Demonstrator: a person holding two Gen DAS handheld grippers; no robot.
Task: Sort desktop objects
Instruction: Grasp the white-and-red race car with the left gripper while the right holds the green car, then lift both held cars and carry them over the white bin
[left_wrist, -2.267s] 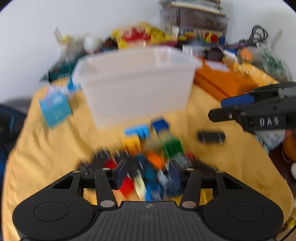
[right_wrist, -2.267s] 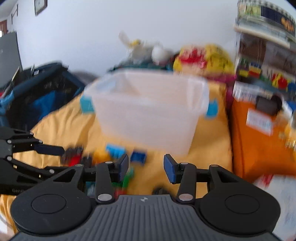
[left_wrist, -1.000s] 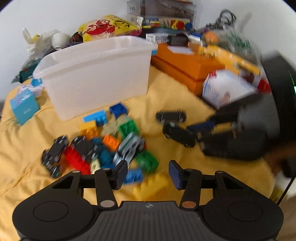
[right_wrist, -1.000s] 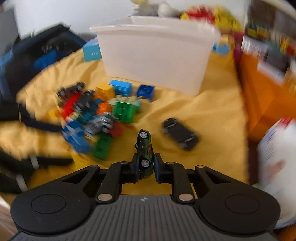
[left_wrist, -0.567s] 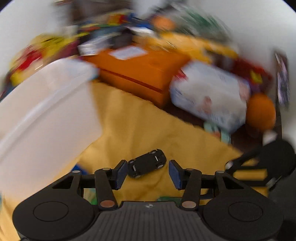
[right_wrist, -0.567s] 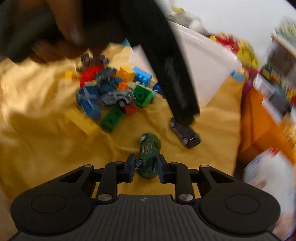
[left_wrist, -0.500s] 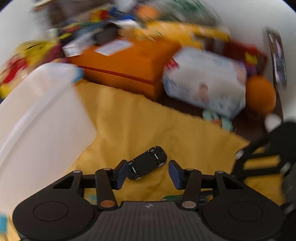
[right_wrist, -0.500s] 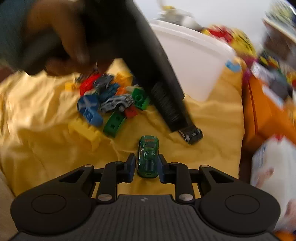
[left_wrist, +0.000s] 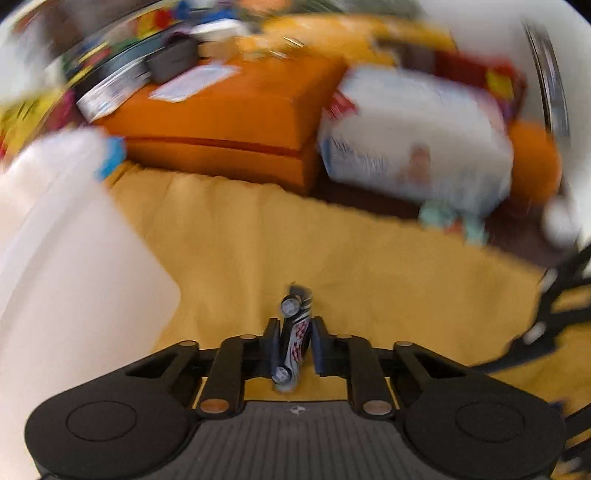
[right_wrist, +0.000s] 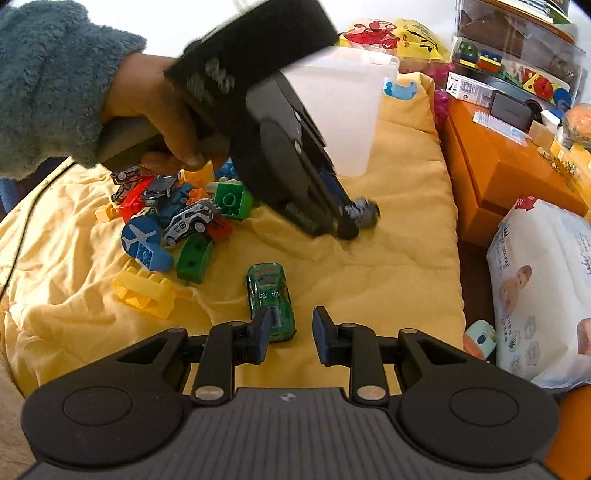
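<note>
On the yellow cloth (right_wrist: 388, 266), near its right half, we hold both grippers low. Our left gripper (left_wrist: 293, 341) is closing; a dark toy car (left_wrist: 293, 332), tipped on its side with wheels showing, sits clamped between its pads, just right of the white plastic bin (left_wrist: 66, 266). Seen from the right wrist, that same gripper reaches down from the upper left, the hand (right_wrist: 155, 110) in a teal fleece sleeve (right_wrist: 48, 77). Our right gripper (right_wrist: 290, 334) has its fingers parted; the green toy car (right_wrist: 269, 295) lies free on the cloth, its near end just ahead of the left finger. A pile of bricks and cars (right_wrist: 177, 218) sits further left. An orange box (right_wrist: 502, 155) stands far right.
</note>
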